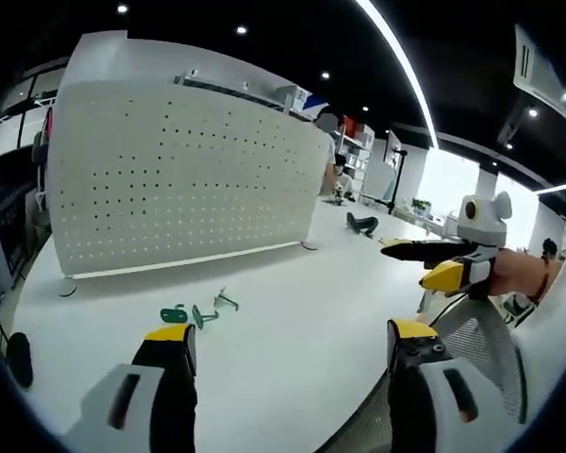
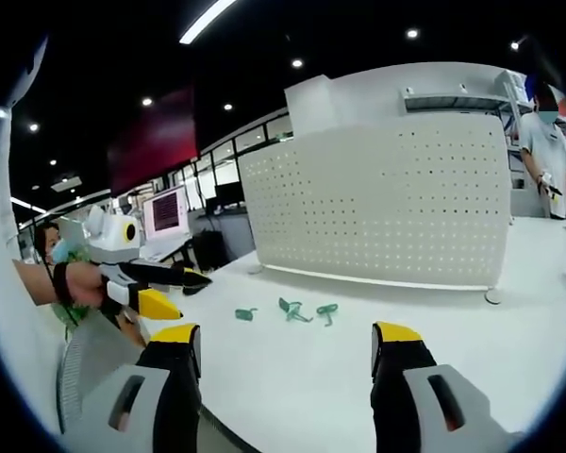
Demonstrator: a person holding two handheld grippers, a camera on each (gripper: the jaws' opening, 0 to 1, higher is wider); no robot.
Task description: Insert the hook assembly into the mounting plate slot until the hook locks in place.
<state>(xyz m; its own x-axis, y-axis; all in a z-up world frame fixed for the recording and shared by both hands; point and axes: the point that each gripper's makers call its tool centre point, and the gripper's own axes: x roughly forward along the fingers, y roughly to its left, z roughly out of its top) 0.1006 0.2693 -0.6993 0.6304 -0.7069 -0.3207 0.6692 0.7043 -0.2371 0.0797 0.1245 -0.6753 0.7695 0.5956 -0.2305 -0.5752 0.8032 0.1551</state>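
Two hand-held grippers hover over a white tabletop (image 1: 292, 321) before a standing perforated mounting plate (image 1: 179, 179), with the task's green hooks (image 1: 196, 311) lying loose on the tabletop in front of it. In the left gripper view, the left gripper (image 1: 288, 363) holds its jaws released and empty, well short of the hooks; the right gripper (image 1: 434, 264) enters from the right with its yellow-tipped jaws drawn close, whether fully clenched cannot be told. In the right gripper view, the right gripper (image 2: 288, 363) shows its jaws spread with nothing between them, while the left gripper (image 2: 165, 288) reaches in from the left in a person's hand (image 2: 75, 283). The hooks (image 2: 297, 310) lie scattered in a short row near the foot of the plate (image 2: 377, 198), which stands upright and apart from them. No hook is yet grasped or seated, so the task appears to be at its start. The step in hand is likely the pickup: one gripper should come down over a single hook, close on its shank rather than its prongs, and leave the insertion end free. Lining that end squarely with a slot before pressing should help it lock. Other people stand in the background.
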